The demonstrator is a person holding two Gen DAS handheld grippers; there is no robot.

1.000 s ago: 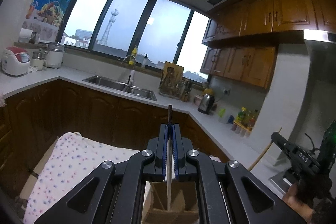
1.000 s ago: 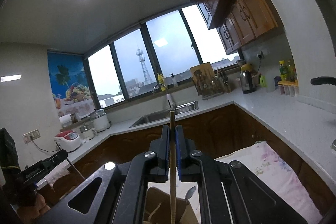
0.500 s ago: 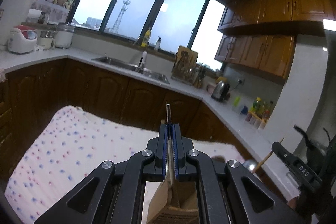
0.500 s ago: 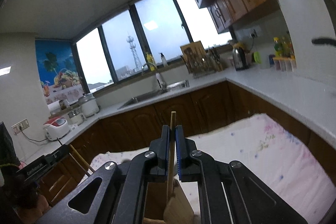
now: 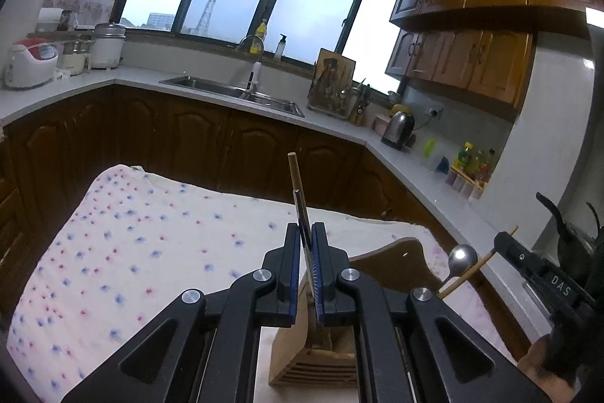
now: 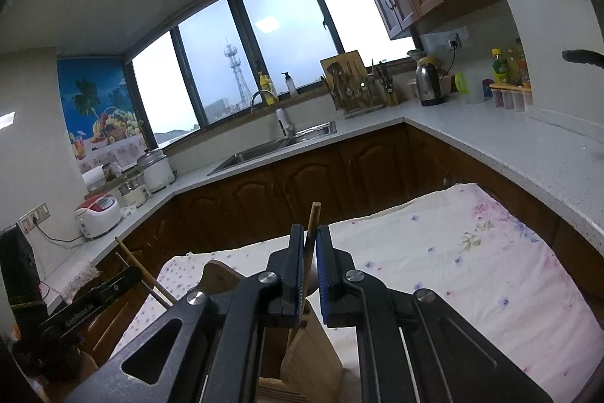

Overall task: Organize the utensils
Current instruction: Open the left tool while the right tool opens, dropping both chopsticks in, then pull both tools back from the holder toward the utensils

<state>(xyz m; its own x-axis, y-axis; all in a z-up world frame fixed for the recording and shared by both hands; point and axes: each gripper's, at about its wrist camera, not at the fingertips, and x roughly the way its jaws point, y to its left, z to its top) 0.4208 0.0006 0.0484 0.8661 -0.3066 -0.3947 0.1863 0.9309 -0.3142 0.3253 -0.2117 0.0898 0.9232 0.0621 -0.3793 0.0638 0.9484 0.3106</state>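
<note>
My left gripper (image 5: 306,233) is shut on a thin flat metal utensil (image 5: 301,210); a wooden chopstick (image 5: 293,172) rises just behind it. Directly under the jaws stands a wooden utensil holder (image 5: 313,361) with a curved back board (image 5: 400,263). A metal spoon (image 5: 462,257) sticks up at the holder's right. My right gripper (image 6: 310,237) is shut on a wooden chopstick (image 6: 314,218) above the same holder (image 6: 313,357). Each gripper shows in the other's view: the right gripper (image 5: 528,263), the left gripper (image 6: 94,293).
The holder rests on a table under a white flowered cloth (image 5: 132,252). Dark wooden cabinets and a pale L-shaped counter (image 6: 509,146) ring the table, with a sink (image 5: 234,93), a kettle (image 5: 396,129) and a rice cooker (image 5: 28,63). A person's hand (image 5: 543,365) is at the lower right.
Both grippers have come down toward the wooden holder and tipped lower, so the cloth and holder fill more of each view. Both grips are unchanged.
</note>
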